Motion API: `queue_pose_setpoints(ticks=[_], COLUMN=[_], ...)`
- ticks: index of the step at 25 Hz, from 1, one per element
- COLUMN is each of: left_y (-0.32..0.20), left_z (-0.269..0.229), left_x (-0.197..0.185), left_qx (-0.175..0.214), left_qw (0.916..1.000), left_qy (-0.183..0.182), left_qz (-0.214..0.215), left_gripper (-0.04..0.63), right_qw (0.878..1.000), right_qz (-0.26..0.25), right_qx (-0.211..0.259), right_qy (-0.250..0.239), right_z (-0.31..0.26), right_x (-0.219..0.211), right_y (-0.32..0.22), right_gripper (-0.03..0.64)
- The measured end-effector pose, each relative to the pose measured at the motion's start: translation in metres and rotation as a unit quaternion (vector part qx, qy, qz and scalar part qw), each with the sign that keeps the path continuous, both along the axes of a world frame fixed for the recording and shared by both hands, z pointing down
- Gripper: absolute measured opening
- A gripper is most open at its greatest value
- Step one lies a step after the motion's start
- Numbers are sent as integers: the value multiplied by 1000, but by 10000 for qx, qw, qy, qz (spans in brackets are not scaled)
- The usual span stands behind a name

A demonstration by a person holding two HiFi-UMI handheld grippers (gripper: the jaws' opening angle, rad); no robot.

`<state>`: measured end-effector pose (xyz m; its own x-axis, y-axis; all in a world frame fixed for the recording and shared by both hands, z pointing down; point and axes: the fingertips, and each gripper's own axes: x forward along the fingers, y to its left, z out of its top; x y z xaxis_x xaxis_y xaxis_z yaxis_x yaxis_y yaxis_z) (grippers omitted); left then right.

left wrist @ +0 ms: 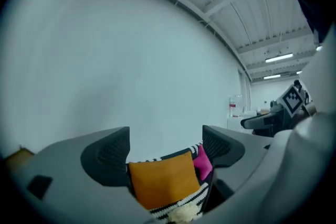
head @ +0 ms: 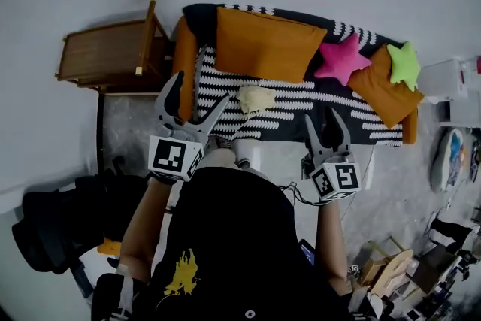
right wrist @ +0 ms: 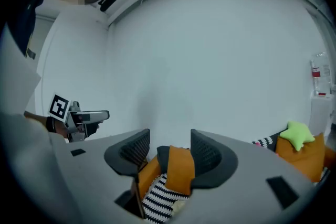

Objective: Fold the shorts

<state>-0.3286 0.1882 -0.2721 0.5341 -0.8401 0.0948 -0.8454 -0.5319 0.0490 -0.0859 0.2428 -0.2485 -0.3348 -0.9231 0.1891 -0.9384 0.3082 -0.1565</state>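
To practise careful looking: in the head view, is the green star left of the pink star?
No, the green star cushion sits right of the pink star cushion.

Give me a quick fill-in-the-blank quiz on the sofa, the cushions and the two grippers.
1. The pale yellow shorts lie on the sofa, whose black-and-white cover is ____.
2. Beside the green star cushion, the other star cushion is coloured ____.
3. The left gripper and the right gripper both have their jaws apart and hold ____.
Missing words: striped; pink; nothing.
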Motion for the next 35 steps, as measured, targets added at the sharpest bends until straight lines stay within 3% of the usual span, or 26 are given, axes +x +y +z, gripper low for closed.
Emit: queue_pose_setpoints(ticks=[3, 6, 10, 15, 18, 24, 29, 35], left_y=[34, 58, 79, 66, 54, 37, 30, 9], left_z=[-5, -13, 0, 17, 19, 16, 20, 22], left_x=[13, 19, 16, 15, 13, -38, -68, -102], left_qx=[179, 332, 33, 78, 291, 514, 638, 570], left_qw=[9992, 9993, 9994, 9962, 9930, 9929, 9943, 9945], left_qy=[-329, -143, -245, -353, -261, -259, -31, -85], left_qz=[102, 82, 251, 798, 1119, 1041, 857, 875], left_gripper=[430, 428, 428, 430, 428, 428, 428, 426], right_qw=[9998, 9990, 9976, 9932, 9918, 9900, 9879, 9894], right_qz=[-176, -375, -522, -593, -502, -616, -319, 386], right_qx=[97, 59, 44, 386, 347, 520, 617, 729], right_qy=[74, 241, 458, 929, 1119, 1157, 1384, 1197], right_z=[-1, 8, 4, -16, -19, -24, -30, -36], right_x=[7, 3, -17, -57, -78, -134, -145, -141], right_y=[13, 24, 28, 5, 2, -10, -11, -6], right_gripper=[259, 259, 259, 253, 236, 219, 198, 176])
